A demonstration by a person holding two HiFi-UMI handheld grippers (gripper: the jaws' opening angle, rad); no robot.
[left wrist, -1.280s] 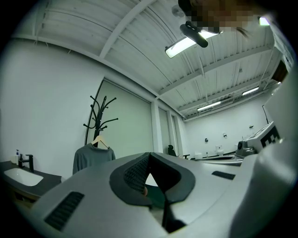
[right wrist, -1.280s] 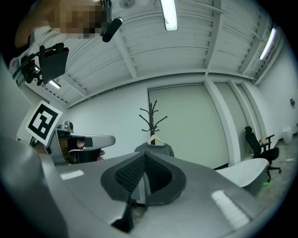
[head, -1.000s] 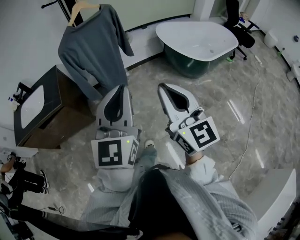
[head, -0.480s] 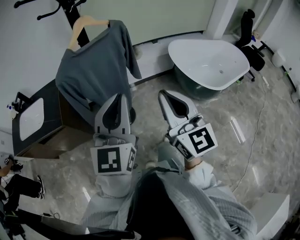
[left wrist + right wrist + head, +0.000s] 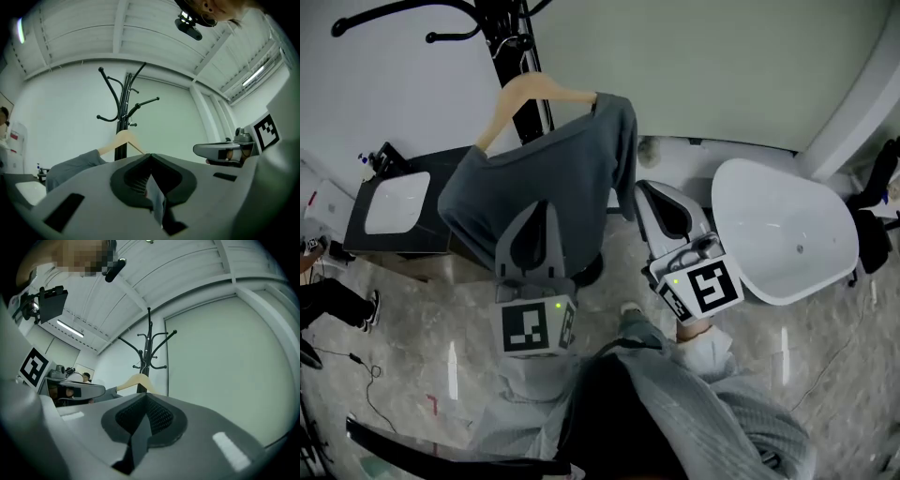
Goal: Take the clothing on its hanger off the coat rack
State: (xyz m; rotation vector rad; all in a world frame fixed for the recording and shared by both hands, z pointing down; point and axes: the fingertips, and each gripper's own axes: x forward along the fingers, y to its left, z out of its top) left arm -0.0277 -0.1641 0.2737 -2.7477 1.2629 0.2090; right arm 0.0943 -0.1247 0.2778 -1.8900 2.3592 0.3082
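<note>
Head view: shows the left gripper [image 5: 536, 206] and right gripper [image 5: 643, 186], both clenched on nothing, raised side by side in front of the grey sweater [image 5: 558, 169]. Finds that sweater draped on a wooden hanger [image 5: 534, 89], hooked on the black coat rack [image 5: 511, 37], with a dark cabinet [image 5: 441, 161] to one side and a white bathtub [image 5: 787, 234] to the other. Flags the first hazard: cannot take hold with jaws pressed together, so without opening would likely just shove cloth and set the hanger swinging.

Left gripper view: confirms jaws closed with nothing between them. Places hanger [image 5: 124, 139] and rack [image 5: 124, 108] beyond the tips, apart from them. Points to a second risk: pinching only loose knit and dragging the sweater off its hanger.

Right gripper view: likewise closed and empty, aimed toward the hanger [image 5: 138, 380] under the rack's curved arms. Points to a third risk: pulling outward instead of lifting, snagging the hook and tipping the rack.
</note>
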